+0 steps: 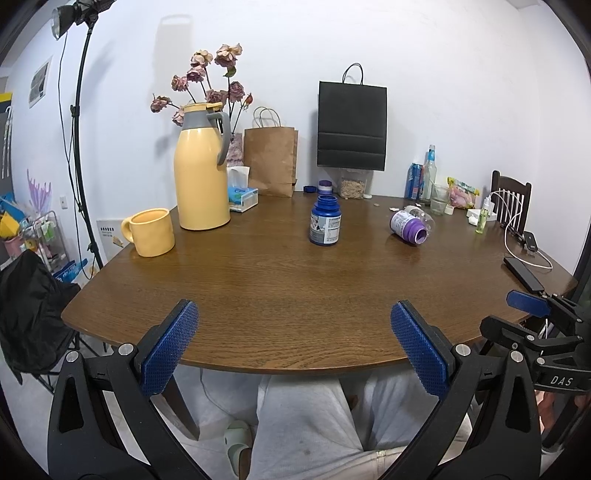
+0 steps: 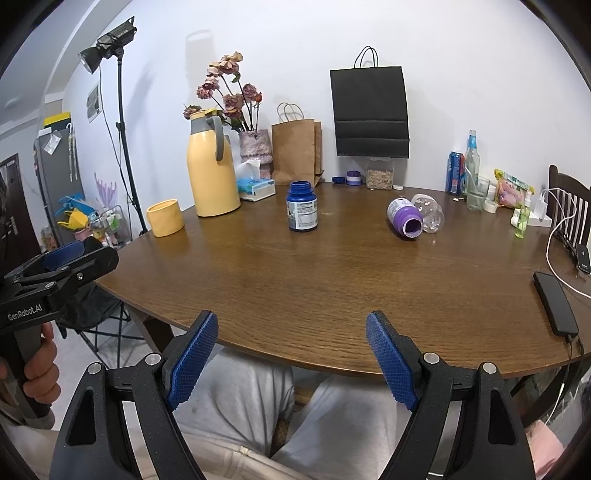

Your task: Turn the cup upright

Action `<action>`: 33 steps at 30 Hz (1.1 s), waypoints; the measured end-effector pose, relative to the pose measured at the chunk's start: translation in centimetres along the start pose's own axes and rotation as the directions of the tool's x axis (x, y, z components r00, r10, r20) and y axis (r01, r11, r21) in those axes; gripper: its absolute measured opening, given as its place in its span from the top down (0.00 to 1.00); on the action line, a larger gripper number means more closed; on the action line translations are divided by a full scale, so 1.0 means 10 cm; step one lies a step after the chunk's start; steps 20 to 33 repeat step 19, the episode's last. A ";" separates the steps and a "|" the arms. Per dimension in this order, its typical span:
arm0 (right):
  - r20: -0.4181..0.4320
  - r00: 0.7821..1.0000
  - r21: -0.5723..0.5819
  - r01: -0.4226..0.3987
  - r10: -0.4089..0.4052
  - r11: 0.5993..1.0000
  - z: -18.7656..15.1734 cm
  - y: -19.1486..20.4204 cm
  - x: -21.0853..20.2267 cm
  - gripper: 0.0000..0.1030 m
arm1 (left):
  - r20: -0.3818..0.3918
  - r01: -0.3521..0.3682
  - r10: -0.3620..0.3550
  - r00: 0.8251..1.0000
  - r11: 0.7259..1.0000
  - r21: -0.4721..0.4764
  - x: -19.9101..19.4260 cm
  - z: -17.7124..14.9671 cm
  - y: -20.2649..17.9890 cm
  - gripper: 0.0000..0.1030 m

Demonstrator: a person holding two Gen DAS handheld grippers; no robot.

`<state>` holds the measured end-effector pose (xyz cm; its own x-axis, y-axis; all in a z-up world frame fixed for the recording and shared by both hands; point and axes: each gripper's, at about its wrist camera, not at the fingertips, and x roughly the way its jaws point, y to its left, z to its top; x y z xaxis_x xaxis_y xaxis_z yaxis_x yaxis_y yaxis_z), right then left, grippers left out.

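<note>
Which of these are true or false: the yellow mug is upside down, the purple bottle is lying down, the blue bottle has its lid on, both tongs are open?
1. The yellow mug is upside down. False: it stands upright, opening up.
2. The purple bottle lies on its side. True.
3. The blue bottle has its lid on. False: its mouth is open.
4. The left tongs and right tongs are open and hold nothing. True.

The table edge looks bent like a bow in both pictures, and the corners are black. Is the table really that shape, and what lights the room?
Left wrist view: the fisheye lens bows the table edge and blackens the corners; a studio lamp stands at upper left. Right wrist view: same bowing, a soft sheen on the wood, and the yellow jug throws a faint shadow on the wall.
</note>
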<state>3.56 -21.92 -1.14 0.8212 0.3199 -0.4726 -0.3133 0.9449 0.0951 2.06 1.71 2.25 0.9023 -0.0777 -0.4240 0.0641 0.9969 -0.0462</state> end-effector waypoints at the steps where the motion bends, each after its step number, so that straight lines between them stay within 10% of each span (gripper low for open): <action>1: 0.001 1.000 0.001 0.000 0.000 1.000 0.00 0.00 0.00 0.16 | -0.006 0.001 -0.001 1.000 1.000 0.003 0.01 0.00 0.00 0.00; 33: -0.001 1.000 0.006 -0.003 0.003 1.000 0.00 0.00 0.01 0.16 | -0.002 0.003 -0.003 1.000 1.000 0.007 0.02 0.02 0.00 0.00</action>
